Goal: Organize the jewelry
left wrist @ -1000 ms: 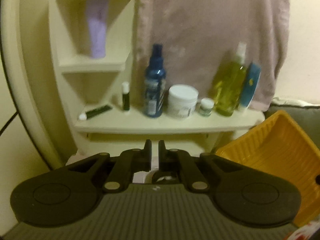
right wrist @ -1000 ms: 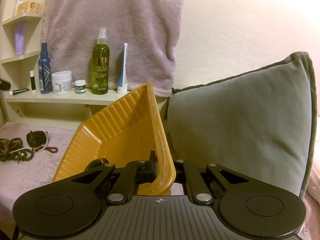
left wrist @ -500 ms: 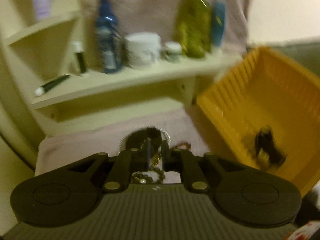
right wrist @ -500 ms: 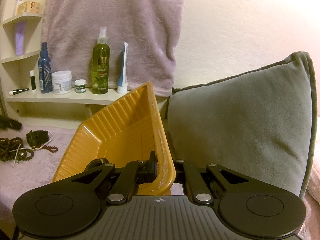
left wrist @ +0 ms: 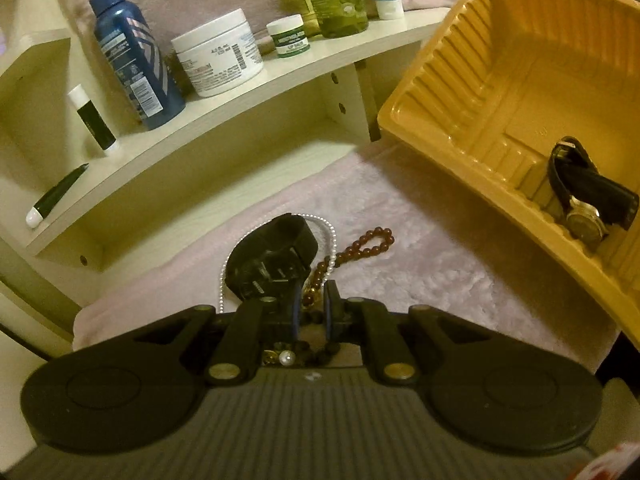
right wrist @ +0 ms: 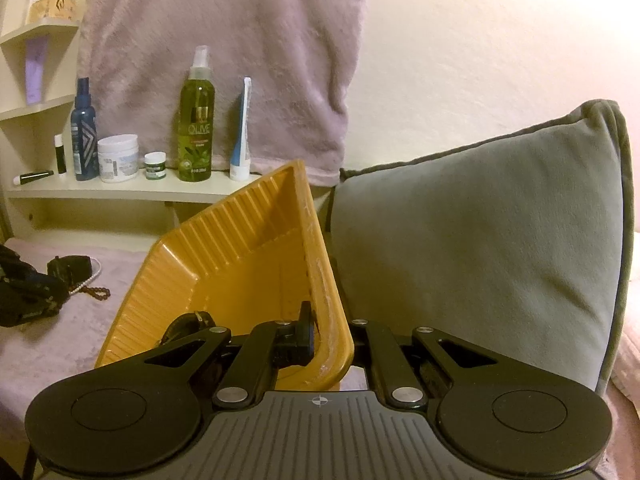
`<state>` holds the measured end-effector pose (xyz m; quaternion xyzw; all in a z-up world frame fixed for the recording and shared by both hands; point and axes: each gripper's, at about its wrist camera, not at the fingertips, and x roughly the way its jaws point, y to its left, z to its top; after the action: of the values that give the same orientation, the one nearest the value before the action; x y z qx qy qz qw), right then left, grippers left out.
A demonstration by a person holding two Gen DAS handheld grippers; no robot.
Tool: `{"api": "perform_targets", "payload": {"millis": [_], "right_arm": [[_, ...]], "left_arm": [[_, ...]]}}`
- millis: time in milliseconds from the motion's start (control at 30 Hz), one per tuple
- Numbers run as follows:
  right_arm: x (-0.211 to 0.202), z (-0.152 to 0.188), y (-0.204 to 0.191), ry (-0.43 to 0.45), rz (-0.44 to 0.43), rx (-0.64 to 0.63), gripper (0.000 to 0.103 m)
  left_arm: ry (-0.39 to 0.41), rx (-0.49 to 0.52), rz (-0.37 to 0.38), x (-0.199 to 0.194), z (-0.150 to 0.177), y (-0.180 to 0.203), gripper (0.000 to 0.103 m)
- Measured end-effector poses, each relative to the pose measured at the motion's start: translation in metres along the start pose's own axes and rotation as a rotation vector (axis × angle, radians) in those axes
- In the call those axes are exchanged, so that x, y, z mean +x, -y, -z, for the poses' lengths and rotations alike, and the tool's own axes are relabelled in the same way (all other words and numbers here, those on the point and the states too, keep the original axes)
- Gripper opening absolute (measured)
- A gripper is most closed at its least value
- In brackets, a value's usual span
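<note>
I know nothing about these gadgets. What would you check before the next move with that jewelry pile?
1. Tray held: right gripper shut on the yellow tray's rim. Ok.
2. Tray tilted with its open side toward the pile. Ok.
3. Wristwatch lies in the tray's low corner. Ok.
4. Left gripper is over the pile; its jaws have just been opening, leaving a narrow gap with nothing pinched. Ok.
5. Gap wide enough for the black band: cannot tell.
6. Pieces lie apart: the pearl string curves around the black band and the brown bead string crosses it. Not ok.
</note>
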<state>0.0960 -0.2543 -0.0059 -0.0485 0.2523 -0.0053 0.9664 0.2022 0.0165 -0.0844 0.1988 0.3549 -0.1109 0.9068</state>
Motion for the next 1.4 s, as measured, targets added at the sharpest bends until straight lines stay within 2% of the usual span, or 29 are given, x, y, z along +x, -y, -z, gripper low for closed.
{"api": "perform_targets", "payload": {"millis": [200, 367, 400, 600, 700, 800, 1000, 1100, 1233, 1400], "right_arm": [[0.001, -0.001, 0.000, 0.001, -0.002, -0.001, 0.006], [0.000, -0.001, 0.000, 0.005, -0.007, -0.001, 0.006], [0.000, -0.002, 0.000, 0.006, -0.008, -0.002, 0.006], [-0.002, -0.001, -0.001, 0.014, -0.011, 0.002, 0.006], [-0.003, 0.000, 0.000, 0.017, -0.012, 0.004, 0.006], [-0.003, 0.000, 0.000, 0.017, -0.013, 0.005, 0.006], [-0.002, 0.000, 0.000, 0.012, -0.010, 0.003, 0.006], [-0.002, 0.000, -0.001, 0.008, -0.006, -0.001, 0.006], [0.000, 0.000, -0.001, 0.006, 0.003, -0.001, 0.006], [0.001, -0.001, -0.002, 0.003, 0.006, -0.005, 0.006]], "left_arm": [[-0.011, -0.007, 0.012, 0.000, -0.001, -0.004, 0.007], [0.026, -0.027, 0.022, -0.021, -0.011, -0.011, 0.006], [0.035, -0.029, 0.023, -0.025, -0.014, -0.013, 0.000], [0.105, -0.031, 0.037, -0.058, -0.040, -0.024, 0.000], [0.104, -0.011, 0.050, -0.059, -0.042, -0.023, 0.000], [0.068, -0.019, 0.053, -0.047, -0.031, -0.022, 0.008], [-0.014, -0.079, 0.055, -0.015, -0.005, -0.022, 0.009], [-0.021, -0.109, 0.080, -0.007, 0.000, -0.023, 0.012], [-0.010, -0.105, 0.090, -0.005, 0.002, -0.020, 0.034], [-0.014, -0.137, 0.097, 0.001, 0.003, -0.024, 0.033]]}}
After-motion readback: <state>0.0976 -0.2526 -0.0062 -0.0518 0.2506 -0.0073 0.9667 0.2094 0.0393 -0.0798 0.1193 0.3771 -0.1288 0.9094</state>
